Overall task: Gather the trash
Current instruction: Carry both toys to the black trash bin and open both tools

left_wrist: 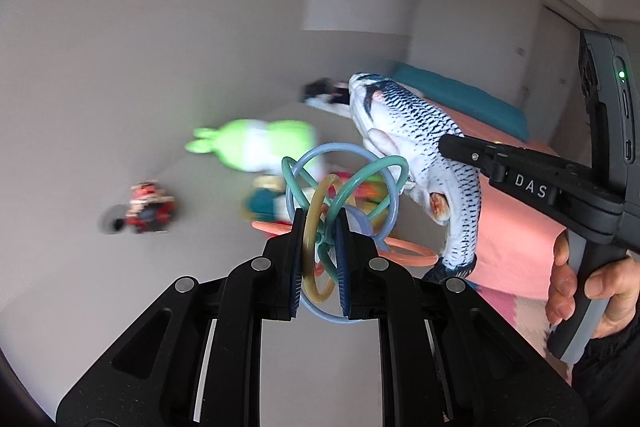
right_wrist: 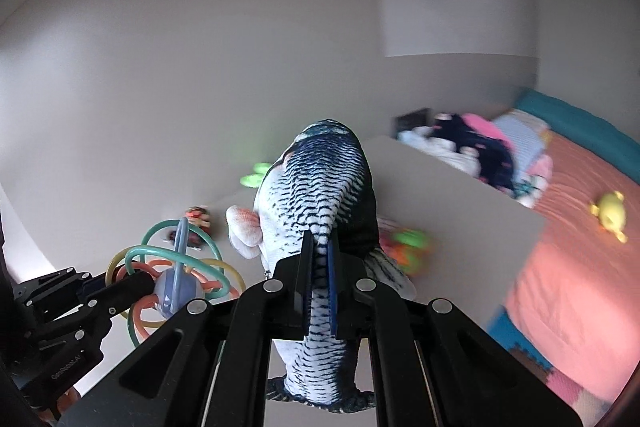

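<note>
The left gripper [left_wrist: 319, 247] is clenched on a light, springy ring toy [left_wrist: 340, 187], best pinched across its loops; the right gripper [right_wrist: 318, 267] squeezes a soft plush fish [right_wrist: 320, 187] near its tail, both aloft.

Soft, even indoor light; sharp close up, smeared farther off.

Both fisheye views bend straight lines and darken to black at the round edges. The left tongs [left_wrist: 319, 227] and right tongs [right_wrist: 318, 251] are crisp, as is the plush fish [left_wrist: 416, 147]. Behind them the green plush toy [left_wrist: 256, 143], the small red toy [left_wrist: 148, 207] and the pile of clothes [right_wrist: 480, 155] are streaked, probably by motion. No harsh shadows or glare; the wall [right_wrist: 200, 47] is evenly lit.
</note>
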Action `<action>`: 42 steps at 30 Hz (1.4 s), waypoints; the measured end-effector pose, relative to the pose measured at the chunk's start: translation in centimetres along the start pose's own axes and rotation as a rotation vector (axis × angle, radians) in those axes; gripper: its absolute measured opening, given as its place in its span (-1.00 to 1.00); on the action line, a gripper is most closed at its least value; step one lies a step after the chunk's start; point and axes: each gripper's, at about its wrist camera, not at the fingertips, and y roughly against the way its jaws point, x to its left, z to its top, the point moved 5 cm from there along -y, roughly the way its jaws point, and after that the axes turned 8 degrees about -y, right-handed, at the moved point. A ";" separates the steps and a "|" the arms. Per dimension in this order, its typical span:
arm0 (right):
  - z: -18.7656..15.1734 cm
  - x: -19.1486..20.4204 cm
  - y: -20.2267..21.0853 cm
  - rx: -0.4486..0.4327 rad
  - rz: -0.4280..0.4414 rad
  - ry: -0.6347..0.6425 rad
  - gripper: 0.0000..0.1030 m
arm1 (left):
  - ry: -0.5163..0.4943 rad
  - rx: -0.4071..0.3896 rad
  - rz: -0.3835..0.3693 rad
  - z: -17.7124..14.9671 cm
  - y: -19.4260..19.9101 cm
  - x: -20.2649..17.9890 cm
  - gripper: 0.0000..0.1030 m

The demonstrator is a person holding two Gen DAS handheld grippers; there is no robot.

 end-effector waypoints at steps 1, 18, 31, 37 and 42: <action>-0.4 -1.5 1.0 -0.010 -0.022 -0.015 -0.87 | -0.013 0.001 -0.022 0.0 -0.3 -1.4 -0.73; -12.0 -25.2 14.6 -0.036 -0.438 -0.314 -0.87 | -0.320 0.163 -0.486 -5.4 -6.7 -30.6 -0.73; -21.0 -36.7 18.1 0.061 -0.660 -0.504 0.20 | -0.521 0.387 -0.602 -13.8 -11.1 -42.6 -0.01; -22.7 -39.5 20.2 0.015 -0.769 -0.540 0.60 | -0.522 0.328 -0.577 -14.4 -11.1 -42.3 0.88; -22.9 -39.7 20.0 0.023 -0.766 -0.553 0.60 | -0.519 0.316 -0.549 -13.6 -11.7 -41.8 0.88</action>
